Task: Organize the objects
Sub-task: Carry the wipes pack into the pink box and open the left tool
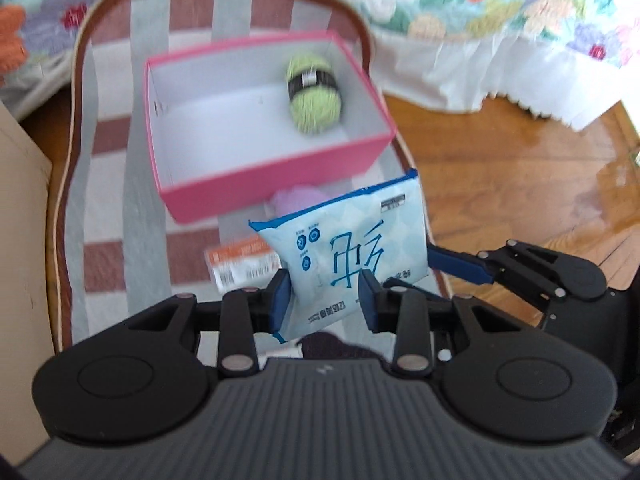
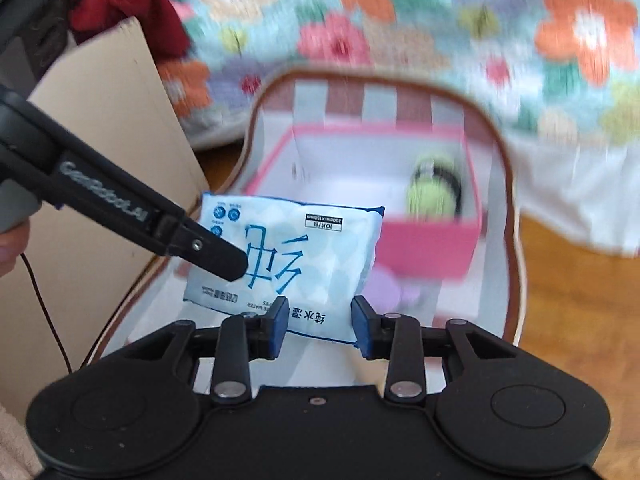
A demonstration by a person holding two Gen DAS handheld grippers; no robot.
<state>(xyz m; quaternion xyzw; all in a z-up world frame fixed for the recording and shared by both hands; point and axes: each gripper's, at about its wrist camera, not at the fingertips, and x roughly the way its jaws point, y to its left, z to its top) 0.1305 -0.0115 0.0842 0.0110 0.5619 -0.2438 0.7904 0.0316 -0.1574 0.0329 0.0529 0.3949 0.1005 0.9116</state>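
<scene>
Blue-and-white wipes packet [image 1: 344,256] hangs above the striped stool top [image 1: 104,256], short of the pink box [image 1: 276,184], pinched in my left gripper [image 1: 325,300]; my right gripper [image 2: 320,326] sits spread just under its edge, gripping nothing. That soft packet could sag and slip, I reckon, or catch the box's near wall. Green yarn [image 1: 314,92] already fills one corner inside, while a lilac ball [image 1: 296,200] and an orange packet [image 1: 240,264] lie underneath.

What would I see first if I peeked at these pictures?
A blue-and-white wipes pack hangs in the air, pinched in the left gripper, with the right gripper close beside it. Behind it sits an open pink box on a striped chair, with green yarn inside. A flowery quilt fills the background.
</scene>
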